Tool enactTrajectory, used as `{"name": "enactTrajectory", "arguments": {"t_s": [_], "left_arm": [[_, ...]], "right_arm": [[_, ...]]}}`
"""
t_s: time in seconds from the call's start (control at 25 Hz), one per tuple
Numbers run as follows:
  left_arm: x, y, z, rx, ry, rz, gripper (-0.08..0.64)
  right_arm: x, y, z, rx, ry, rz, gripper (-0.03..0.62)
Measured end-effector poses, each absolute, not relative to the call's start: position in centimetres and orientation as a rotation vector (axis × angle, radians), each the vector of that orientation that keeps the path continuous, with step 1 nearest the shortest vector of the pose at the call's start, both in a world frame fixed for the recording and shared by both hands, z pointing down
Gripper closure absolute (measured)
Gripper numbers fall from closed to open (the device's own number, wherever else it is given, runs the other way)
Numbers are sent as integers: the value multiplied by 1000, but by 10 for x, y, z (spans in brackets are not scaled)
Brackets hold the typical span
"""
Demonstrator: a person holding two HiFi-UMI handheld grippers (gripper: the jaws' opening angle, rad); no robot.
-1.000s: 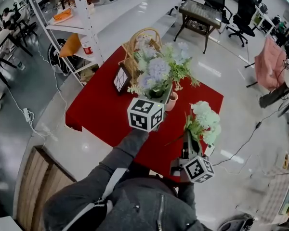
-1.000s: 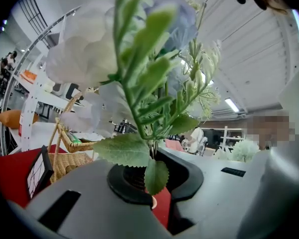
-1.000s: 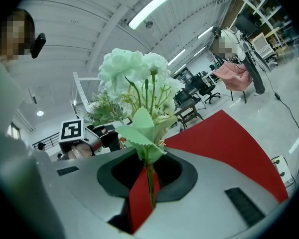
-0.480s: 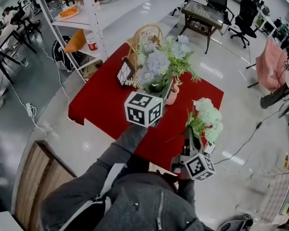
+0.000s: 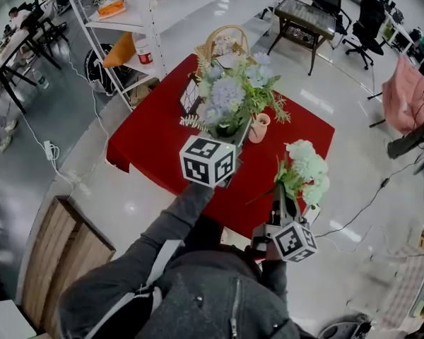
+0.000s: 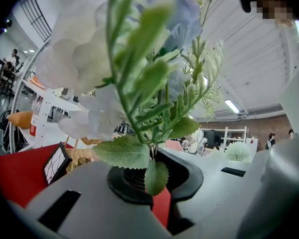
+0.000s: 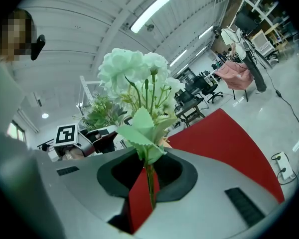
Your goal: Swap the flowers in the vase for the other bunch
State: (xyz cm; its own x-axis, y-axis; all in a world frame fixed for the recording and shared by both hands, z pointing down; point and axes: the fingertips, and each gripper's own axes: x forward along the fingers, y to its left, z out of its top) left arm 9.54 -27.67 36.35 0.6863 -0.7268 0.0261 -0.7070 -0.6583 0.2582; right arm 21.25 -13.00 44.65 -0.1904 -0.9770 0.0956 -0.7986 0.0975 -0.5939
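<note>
Looks like a large open-plan office or lab hall. Shows a glossy pale floor (image 5: 92, 189), a white metal shelving rack (image 5: 150, 20) with stored goods, black swivel chairs (image 5: 367, 13) near desks, and a power strip (image 5: 48, 150) with trailing cable. Has strip lights (image 7: 150, 11) on a high ribbed ceiling. Holds a red-covered surface (image 5: 148, 140) mid-floor.

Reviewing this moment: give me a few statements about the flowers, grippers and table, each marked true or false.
1. The left gripper is shut on the stems of the blue and white bunch. True.
2. The right gripper is empty. False: it grips the pale green bunch by its stem.
3. The table is covered in red. True.
4. The wicker basket stands on the floor. False: it stands on the table.
</note>
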Motion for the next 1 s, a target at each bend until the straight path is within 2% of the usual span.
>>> {"name": "enactTrajectory", "arguments": {"t_s": [0.4, 1.0], "left_arm": [[86, -258, 432, 2578, -1117, 104, 526], [87, -260, 467, 2561, -1053, 212, 528]], "right_arm": [[211, -117, 454, -1754, 2052, -807, 534], [205, -132, 462, -1745, 2063, -840, 534]]}}
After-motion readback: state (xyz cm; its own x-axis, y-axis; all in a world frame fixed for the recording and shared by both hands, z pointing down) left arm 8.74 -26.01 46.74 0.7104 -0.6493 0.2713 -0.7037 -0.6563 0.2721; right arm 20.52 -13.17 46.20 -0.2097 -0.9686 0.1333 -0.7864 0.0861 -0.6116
